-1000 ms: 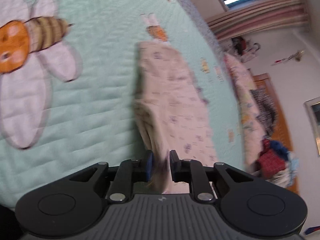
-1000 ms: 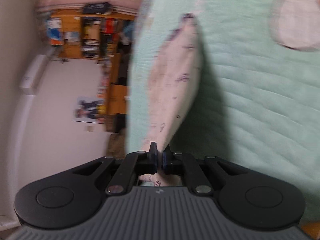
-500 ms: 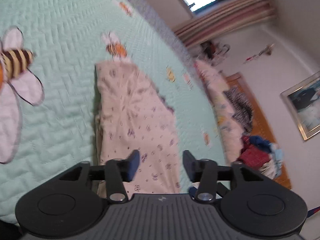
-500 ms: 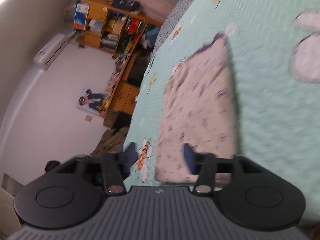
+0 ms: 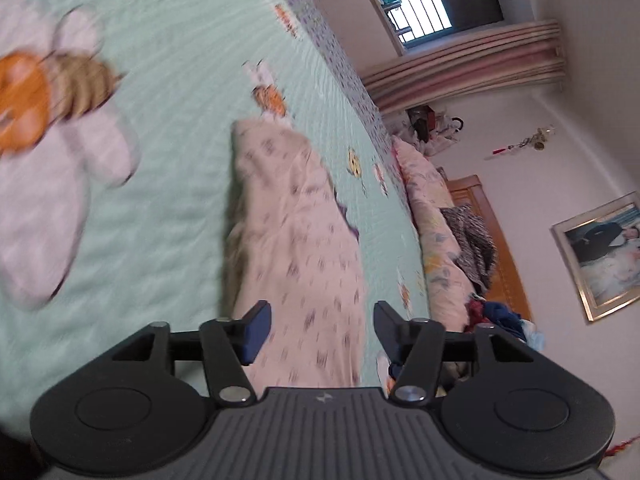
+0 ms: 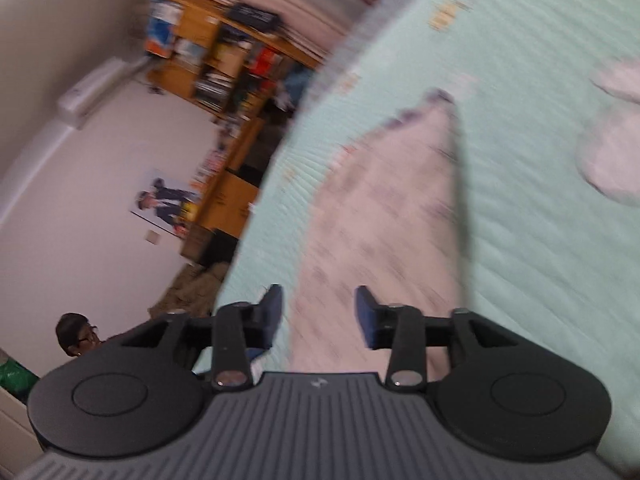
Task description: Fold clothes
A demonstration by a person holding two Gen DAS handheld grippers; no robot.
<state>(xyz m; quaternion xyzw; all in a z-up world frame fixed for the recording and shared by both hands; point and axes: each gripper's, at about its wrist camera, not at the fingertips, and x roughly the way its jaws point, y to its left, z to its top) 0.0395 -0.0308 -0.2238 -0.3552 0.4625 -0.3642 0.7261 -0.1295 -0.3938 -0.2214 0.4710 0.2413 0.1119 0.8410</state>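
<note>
On the bed [image 5: 168,184] the pink garment [image 5: 296,248] lies folded into a long strip. My left hand-held gripper [image 5: 320,330] is opening, my right hand-held gripper [image 6: 318,314] closing slightly, neither gripping it. I judge another fold remains.

Pale pink printed garment [image 5: 296,240], folded into long strip, lying flat on mint quilt [image 5: 180,60].

Soft, matt printed cloth garment [image 5: 296,248] lies on the quilted, stitched mint bedspread [image 5: 168,184]; beyond the bedspread's far edge stands a glossy wooden headboard [image 5: 496,248].
</note>
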